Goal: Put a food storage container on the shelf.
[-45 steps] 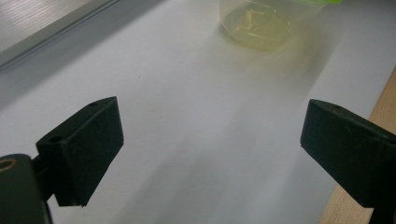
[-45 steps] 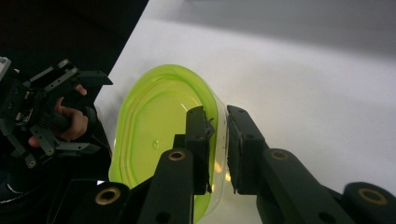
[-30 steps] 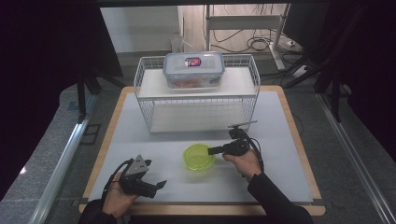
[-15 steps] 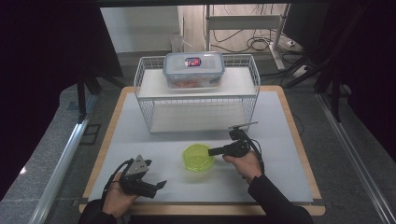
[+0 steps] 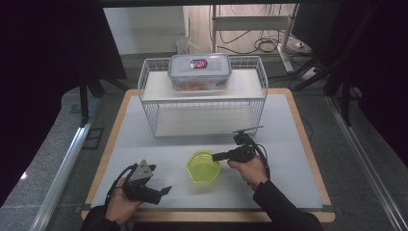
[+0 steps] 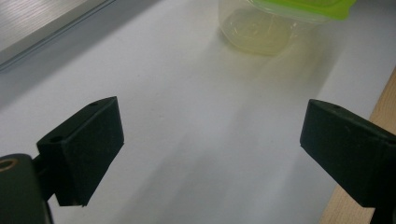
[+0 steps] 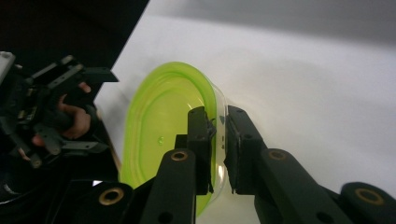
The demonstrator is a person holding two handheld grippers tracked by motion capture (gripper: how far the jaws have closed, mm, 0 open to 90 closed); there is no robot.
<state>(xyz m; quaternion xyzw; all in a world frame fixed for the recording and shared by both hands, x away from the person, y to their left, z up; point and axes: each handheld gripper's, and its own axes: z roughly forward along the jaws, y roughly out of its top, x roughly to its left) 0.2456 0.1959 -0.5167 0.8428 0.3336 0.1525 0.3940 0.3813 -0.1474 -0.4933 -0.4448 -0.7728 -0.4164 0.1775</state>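
- The left gripper [image 5: 161,190], black with a grey three-cornered plate on top, sits in the person's left hand [image 5: 120,204] low over the white mat [image 5: 144,139] near its front edge, left of centre in the high view.
- Its jaws stand wide apart with nothing between them; in the left gripper view [image 6: 210,154] bare white mat lies between the two black pads [image 6: 88,140], and the wooden edge of the table [image 6: 373,116] shows at the right.
- The round, clear plastic bowl with a lime-green rim [image 5: 203,166] stands on the mat near the middle, in front of the white wire rack [image 5: 202,103].
- The same bowl appears at the top of the left gripper view [image 6: 275,23], well ahead of the open jaws.
- On the upper shelf of the rack rests a clear, lidded rectangular plastic box [image 5: 199,71] with a red label on its lid.
- The right gripper [image 5: 215,156], held in the person's right hand [image 5: 248,168], reaches from the right to the bowl's right side.
- In the right gripper view [image 7: 218,135] its jaws are narrow and have just been closing, one pad inside the bowl [image 7: 163,135] and one outside, pinching the rim and wall between them.
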